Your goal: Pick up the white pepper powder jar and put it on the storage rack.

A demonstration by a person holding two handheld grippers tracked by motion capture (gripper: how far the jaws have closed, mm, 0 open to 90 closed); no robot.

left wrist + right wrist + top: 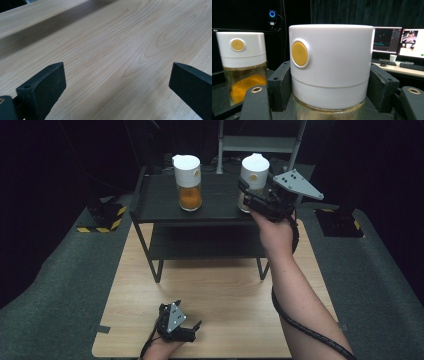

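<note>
My right gripper (248,196) is shut on a glass jar with a white lid (254,172) at the right end of a black rack's top shelf (160,202). In the right gripper view the jaws press both sides of this jar (329,62), just under the lid with its yellow round button. Whether the jar rests on the shelf I cannot tell. A second white-lidded jar holding orange powder (188,184) stands on the shelf to the left (242,67). My left gripper (190,319) lies open on the wooden table (112,37) near the front edge, with nothing between its fingers.
The black rack has a lower shelf (200,245) and thin legs standing on the wooden table (225,290). Grey matting (60,285) surrounds the table. A metal frame (260,142) rises behind the rack. Monitors and a keyboard (402,45) sit far off at the right.
</note>
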